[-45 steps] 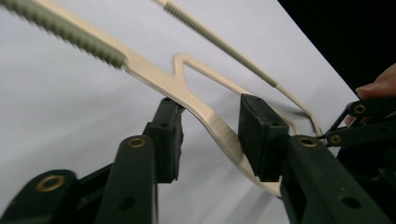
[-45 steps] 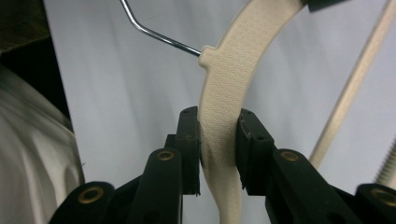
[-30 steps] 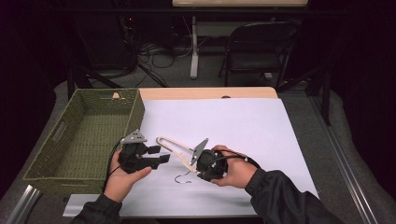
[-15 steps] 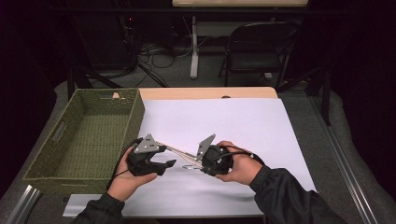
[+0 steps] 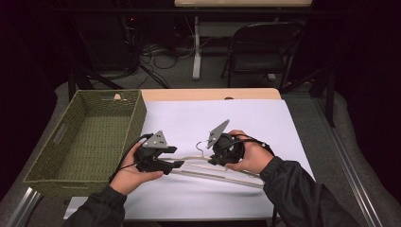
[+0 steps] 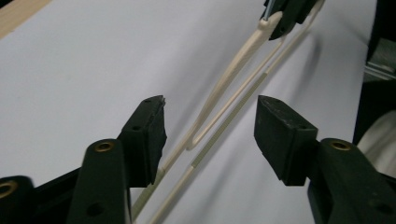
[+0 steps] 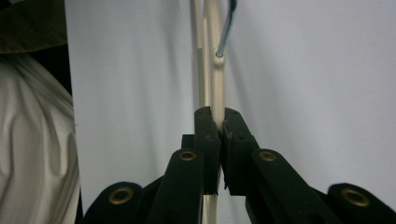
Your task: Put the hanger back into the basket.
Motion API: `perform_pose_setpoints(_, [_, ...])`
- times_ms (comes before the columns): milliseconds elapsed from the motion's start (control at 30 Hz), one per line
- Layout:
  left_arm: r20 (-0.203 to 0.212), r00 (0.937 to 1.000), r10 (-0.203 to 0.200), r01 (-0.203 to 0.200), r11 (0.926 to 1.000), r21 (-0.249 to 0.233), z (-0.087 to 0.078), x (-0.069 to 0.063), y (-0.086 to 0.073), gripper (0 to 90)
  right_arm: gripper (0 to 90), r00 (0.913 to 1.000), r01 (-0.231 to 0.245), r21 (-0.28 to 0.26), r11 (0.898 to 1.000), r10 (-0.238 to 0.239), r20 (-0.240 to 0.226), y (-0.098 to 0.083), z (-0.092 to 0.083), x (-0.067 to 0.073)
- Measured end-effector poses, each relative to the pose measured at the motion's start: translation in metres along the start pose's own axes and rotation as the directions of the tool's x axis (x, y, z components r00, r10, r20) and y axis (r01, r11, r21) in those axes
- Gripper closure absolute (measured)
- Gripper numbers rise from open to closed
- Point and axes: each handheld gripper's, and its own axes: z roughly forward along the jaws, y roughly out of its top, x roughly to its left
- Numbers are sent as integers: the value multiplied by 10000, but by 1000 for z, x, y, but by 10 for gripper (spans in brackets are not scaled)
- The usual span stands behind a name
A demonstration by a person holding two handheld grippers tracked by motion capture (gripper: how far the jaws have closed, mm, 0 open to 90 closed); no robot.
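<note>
Where the table point(image 5: 213, 94) shows its wooden far edge, one white sheet point(image 5: 265, 123) covers the rest of the top, and one olive woven basket point(image 5: 85, 142) stands on the sheet's left side with a handle slot in its near wall. One cream clothes hanger point(image 5: 213, 171) is here, slim and pale, with a thin metal hook point(image 6: 266, 11) at its neck; it runs slantwise over the sheet between the two hands, just right of the basket. Two grippers work it, each topped by a grey three-cornered plate. The right gripper point(image 7: 218, 122) has just been closing and its jaws now clamp the hanger's neck just below the hook. The left gripper point(image 6: 210, 128) has its jaws standing wide to either side of the hanger's end loop and bar; the left jaw stands right at the arm, though contact is hard to judge, and the right jaw is clear of it. In the high view the hanger's middle is hidden behind the right gripper, and its hook is too small to make out well. The person's dark sleeves are cut off at the bottom edge.
</note>
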Motion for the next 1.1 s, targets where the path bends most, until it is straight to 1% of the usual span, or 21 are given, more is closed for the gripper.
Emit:
perform_pose_setpoints(33, [0, 10000, 0, 0, 10000, 0, 0, 0, 0, 459, 864, 10000, 0, 0, 10000, 0, 0, 0, 0, 0])
perform_pose_setpoints(67, [269, 9996, 101, -107, 9997, 238, 4, -1, 1, 459, 864, 9999, 85, 20, 10000, -85, -78, 1, 0, 1])
perform_pose_setpoints(100, [332, 9993, 165, -180, 9988, 460, 6, -1, 1, 481, 864, 9993, 330, -2, 9995, -330, -171, 1, 0, 3])
perform_pose_setpoints(167, [329, 9992, 230, -260, 9953, 928, 12, -1, 0, 489, 864, 9988, 411, -6, 9992, -411, -249, 2, -1, 5])
perform_pose_setpoints(233, [284, 9992, 264, -302, 9894, 1420, 18, 0, -2, 489, 864, 9978, 568, -8, 9984, -567, -347, 2, -1, 7])
perform_pose_setpoints(267, [406, 9988, 267, -324, 9886, 1471, 20, 0, -4, 496, 864, 9975, 612, 19, 9981, -611, -362, 2, -2, 8])
perform_pose_setpoints(300, [532, 9983, 242, -320, 9879, 1518, 22, 1, -6, 508, 864, 9953, 856, -11, 9963, -856, -458, 1, -2, 10])
perform_pose_setpoints(367, [684, 9972, 315, -427, 9848, 1685, 26, 1, -9, 529, 864, 9936, 988, 19, 9951, -986, -560, 0, -3, 11])
perform_pose_setpoints(467, [1126, 9931, 332, -556, 9777, 2026, 34, 0, -15, 554, 863, 9925, 1047, 29, 9945, -1043, -633, -1, -3, 12])
perform_pose_setpoints(533, [1402, 9894, 369, -679, 9724, 2232, 38, 0, -18, 606, 863, 9907, 1206, 22, 9927, -1203, -634, -2, -3, 13])
perform_pose_setpoints(567, [1438, 9888, 406, -745, 9682, 2390, 42, -2, -20, 631, 863, 9894, 1289, 85, 9916, -1280, -685, -2, -3, 13])
perform_pose_setpoints(633, [1489, 9880, 401, -759, 9670, 2432, 44, -2, -22, 657, 863, 9888, 1320, 71, 9912, -1312, -710, -2, -2, 13])
perform_pose_setpoints(667, [1562, 9870, 375, -769, 9639, 2548, 45, -2, -22, 692, 862, 9887, 1298, 130, 9915, -1284, -777, -3, -1, 13])
perform_pose_setpoints(700, [1481, 9882, 381, -754, 9640, 2549, 46, -3, -23, 692, 862, 9887, 1298, 130, 9915, -1284, -777, -3, -1, 13])
perform_pose_setpoints(733, [1509, 9881, 296, -664, 9672, 2453, 46, -3, -23, 722, 862, 9884, 1294, 142, 9915, -1278, -824, -3, -2, 13])
perform_pose_setpoints(767, [1509, 9881, 296, -664, 9672, 2453, 46, -3, -23, 733, 862, 9884, 1294, 142, 9915, -1278, -824, -3, -2, 13])
perform_pose_setpoints(800, [1543, 9877, 238, -603, 9698, 2365, 45, -3, -23, 733, 862, 9878, 1324, 141, 9911, -1307, -848, -4, -2, 13])
perform_pose_setpoints(833, [1517, 9880, 306, -654, 9709, 2303, 44, -3, -23, 748, 862, 9876, 1328, 126, 9911, -1313, -861, -4, -2, 13])
perform_pose_setpoints(867, [1642, 9860, 295, -671, 9712, 2286, 43, -3, -24, 765, 862, 9871, 1353, 131, 9907, -1337, -881, -4, -2, 14])
perform_pose_setpoints(1000, [1725, 9837, 514, -922, 9670, 2377, 43, -8, -25, 832, 856, 9869, 1328, 71, 9911, -1316, -935, -4, -3, 15])
perform_pose_setpoints(1100, [1750, 9824, 649, -1022, 9716, 2136, 39, -12, -27, 850, 837, 9877, 1250, 30, 9921, -1242, -945, -4, -4, 15])
